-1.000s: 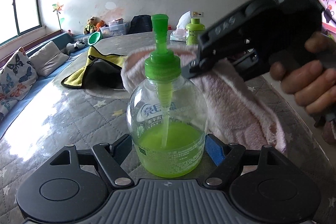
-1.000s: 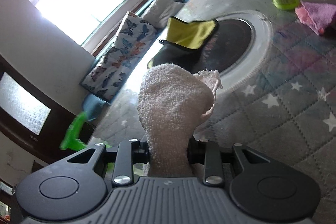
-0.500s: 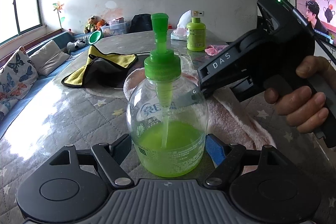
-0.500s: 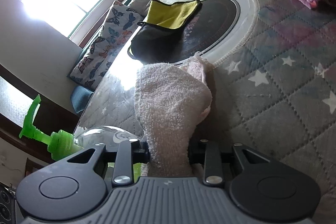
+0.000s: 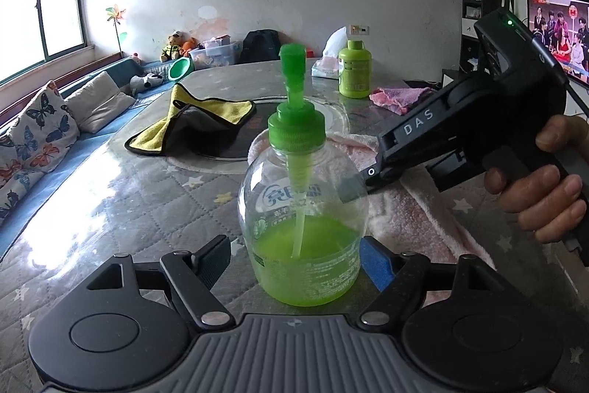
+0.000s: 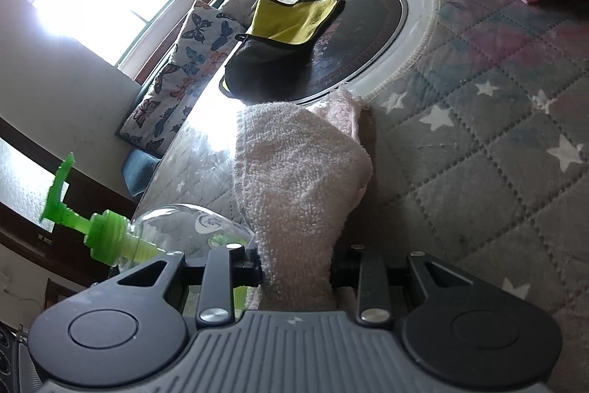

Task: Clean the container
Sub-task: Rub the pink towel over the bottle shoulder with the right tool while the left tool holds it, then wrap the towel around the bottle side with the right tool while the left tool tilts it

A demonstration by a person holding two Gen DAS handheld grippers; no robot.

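Note:
A clear pump bottle (image 5: 305, 209) with a green cap and green liquid in its lower third stands upright on the quilted table. My left gripper (image 5: 296, 256) is shut on its base, one finger on each side. My right gripper (image 5: 355, 188), held by a person's hand (image 5: 545, 194), is shut on a pale pink towel (image 5: 416, 212). Its tip presses against the bottle's right side, just below the shoulder, and the towel trails onto the table behind. In the right wrist view the towel (image 6: 294, 179) bulges out of the right gripper (image 6: 296, 273), with the bottle (image 6: 184, 227) at lower left.
A yellow and grey cloth (image 5: 198, 124) lies over a round dark inset (image 5: 257, 131) in the table. Further back stand a lime green bottle (image 5: 354, 69) and a crumpled pink-purple rag (image 5: 397, 96). A sofa with cushions (image 5: 44, 127) runs along the left; a television (image 5: 559, 35) is at right.
My right gripper has carried the towel down from the green pump collar to the bottle's right side. The bottle and my left gripper have stayed put.

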